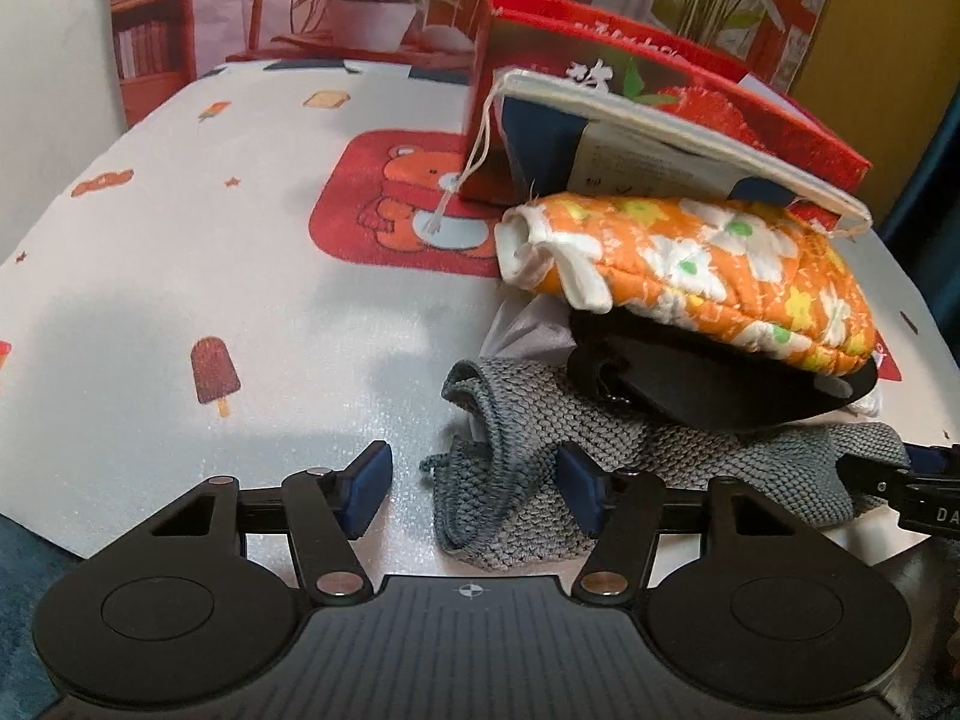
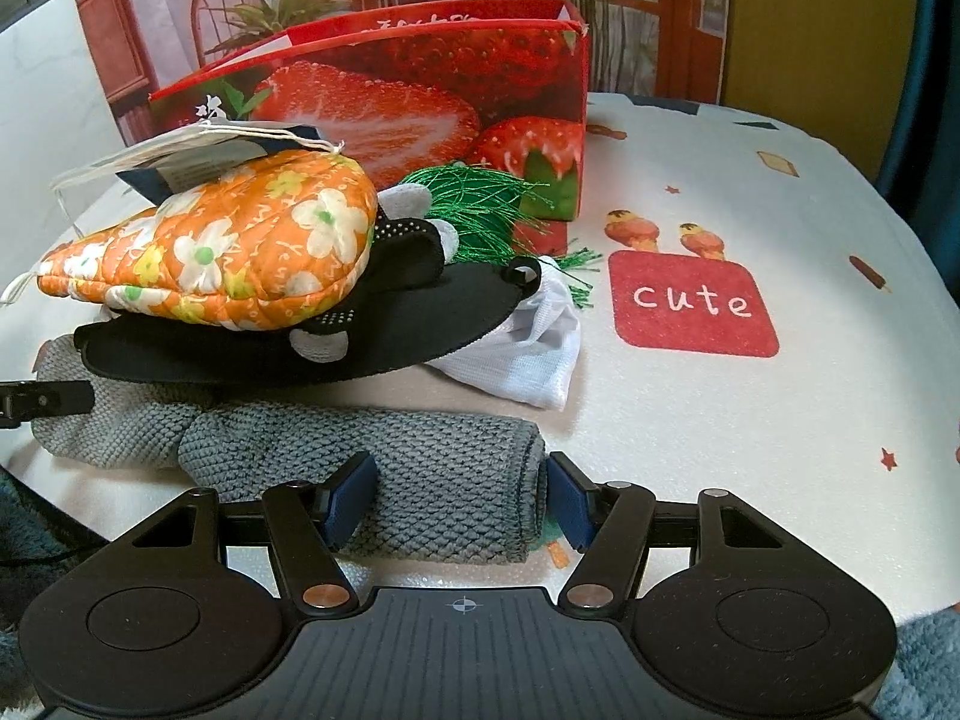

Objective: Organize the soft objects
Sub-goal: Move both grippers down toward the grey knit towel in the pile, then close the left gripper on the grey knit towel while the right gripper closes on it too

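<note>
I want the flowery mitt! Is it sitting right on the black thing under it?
Touching. In the right wrist view the orange flowered mitt lies straight on the black pad, with no gap showing between them; the left wrist view shows the same stack.

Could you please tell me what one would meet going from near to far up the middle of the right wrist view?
Near to far: right gripper → grey knitted cloth → black flat piece → green tinsel → strawberry box.
</note>
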The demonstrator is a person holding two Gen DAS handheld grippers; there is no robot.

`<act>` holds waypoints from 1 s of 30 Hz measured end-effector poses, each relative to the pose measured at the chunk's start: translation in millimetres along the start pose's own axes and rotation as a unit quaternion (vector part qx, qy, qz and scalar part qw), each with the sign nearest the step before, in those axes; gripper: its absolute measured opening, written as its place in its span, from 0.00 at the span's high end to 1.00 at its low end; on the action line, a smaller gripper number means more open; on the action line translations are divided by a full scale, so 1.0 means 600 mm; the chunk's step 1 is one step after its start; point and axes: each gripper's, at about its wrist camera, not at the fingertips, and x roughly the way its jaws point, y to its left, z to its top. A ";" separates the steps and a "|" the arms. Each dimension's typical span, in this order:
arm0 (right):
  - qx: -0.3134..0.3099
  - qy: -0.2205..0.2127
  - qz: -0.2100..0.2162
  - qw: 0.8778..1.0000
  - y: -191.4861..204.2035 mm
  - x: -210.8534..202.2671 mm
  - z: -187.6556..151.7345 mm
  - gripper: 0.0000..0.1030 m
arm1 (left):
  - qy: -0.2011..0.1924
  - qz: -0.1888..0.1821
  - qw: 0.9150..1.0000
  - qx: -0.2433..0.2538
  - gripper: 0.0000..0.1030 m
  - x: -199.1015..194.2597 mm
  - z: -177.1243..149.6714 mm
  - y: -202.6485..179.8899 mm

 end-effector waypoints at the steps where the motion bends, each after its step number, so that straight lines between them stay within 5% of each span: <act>1: -0.001 0.000 0.000 1.000 0.001 0.000 0.001 0.43 | 0.000 0.002 1.000 0.003 0.38 0.001 0.000 -0.001; 17: 0.000 -0.002 0.003 1.000 0.000 0.001 0.000 0.43 | -0.001 0.024 0.999 0.028 0.38 0.006 -0.002 -0.016; 22: 0.000 -0.002 0.003 1.000 -0.001 0.000 0.000 0.43 | -0.006 0.003 0.999 0.042 0.65 0.002 -0.007 -0.024; 30: -0.008 -0.005 0.022 1.000 0.005 -0.003 0.002 0.62 | -0.014 -0.009 0.999 0.048 0.79 -0.008 -0.012 -0.028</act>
